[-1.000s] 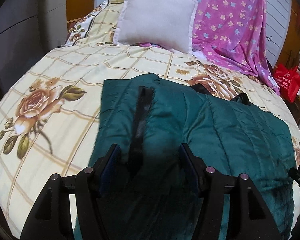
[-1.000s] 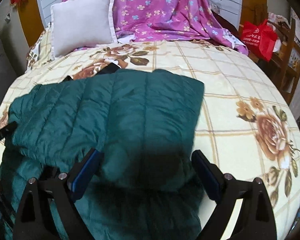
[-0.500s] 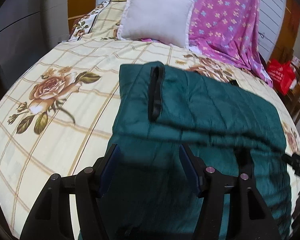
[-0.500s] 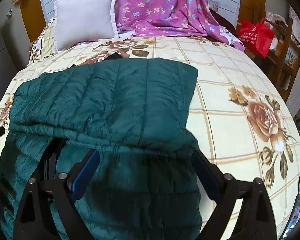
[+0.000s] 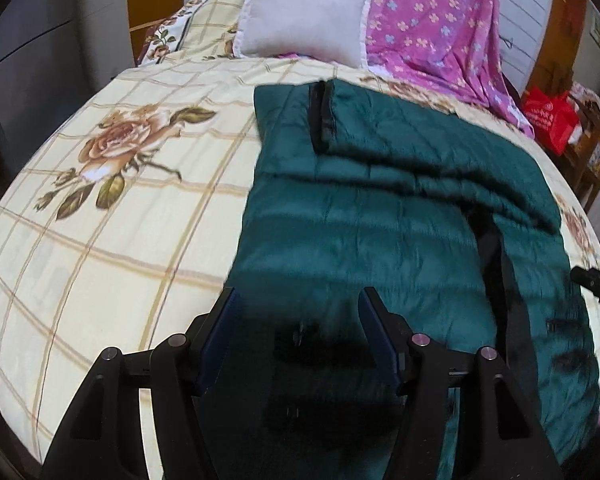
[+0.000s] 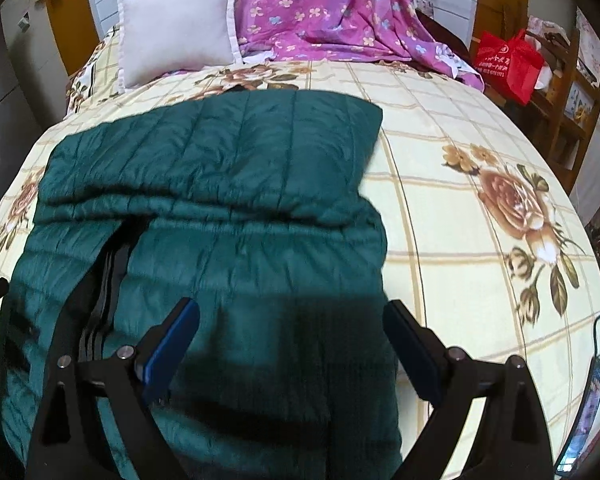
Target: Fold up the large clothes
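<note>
Lying across the middle of a bed with a cream rose-print sheet [image 5: 112, 248], a dark green quilted jacket [image 5: 380, 216] has its far part folded back over the near part, a black zipper strip [image 5: 322, 116] showing on top of the fold. At the head of the bed stand a pale square pillow [image 5: 304, 12] and, to its right, a pink flowered cloth [image 5: 432, 20]; a red bag [image 5: 550, 118] sits off the bed's far right side.

Over the jacket's near left portion, the left gripper [image 5: 300, 332] hangs with its blue-padded fingers [image 5: 216, 340] spread apart, nothing pinched between them, only green fabric seen beyond the gap.

Further right, the right gripper [image 6: 290, 344] hovers above the jacket's near right edge, its fingers [image 6: 168, 344] set wider still and holding nothing. Whether either gripper's tips brush the fabric cannot be told.
</note>
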A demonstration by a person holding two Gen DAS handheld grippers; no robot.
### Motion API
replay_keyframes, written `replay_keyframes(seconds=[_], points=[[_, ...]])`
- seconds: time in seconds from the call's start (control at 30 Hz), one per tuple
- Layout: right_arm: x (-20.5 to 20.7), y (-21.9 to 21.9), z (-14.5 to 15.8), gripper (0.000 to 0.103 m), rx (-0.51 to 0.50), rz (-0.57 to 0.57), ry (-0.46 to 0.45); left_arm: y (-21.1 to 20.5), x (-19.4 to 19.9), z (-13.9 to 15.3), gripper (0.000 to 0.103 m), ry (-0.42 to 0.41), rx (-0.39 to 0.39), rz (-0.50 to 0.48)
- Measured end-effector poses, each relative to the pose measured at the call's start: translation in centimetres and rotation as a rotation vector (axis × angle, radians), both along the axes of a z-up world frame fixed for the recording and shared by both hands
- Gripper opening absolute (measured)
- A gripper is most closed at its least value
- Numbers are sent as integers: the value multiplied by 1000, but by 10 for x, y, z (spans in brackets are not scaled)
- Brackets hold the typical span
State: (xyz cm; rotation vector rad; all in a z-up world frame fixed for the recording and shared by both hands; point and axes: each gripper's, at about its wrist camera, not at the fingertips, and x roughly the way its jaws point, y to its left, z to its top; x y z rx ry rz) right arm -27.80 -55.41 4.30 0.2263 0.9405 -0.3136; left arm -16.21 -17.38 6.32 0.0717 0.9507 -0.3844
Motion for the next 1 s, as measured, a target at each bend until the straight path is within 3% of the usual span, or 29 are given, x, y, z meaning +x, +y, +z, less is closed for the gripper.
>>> replay_keyframes(seconds=[0.43, 1.0], points=[[-53, 16, -7, 95, 13, 6, 17, 25, -50, -5, 43, 11, 0, -32], [-98, 40, -18, 95, 12, 44, 50, 64, -73, -11, 43, 45, -14, -4]])
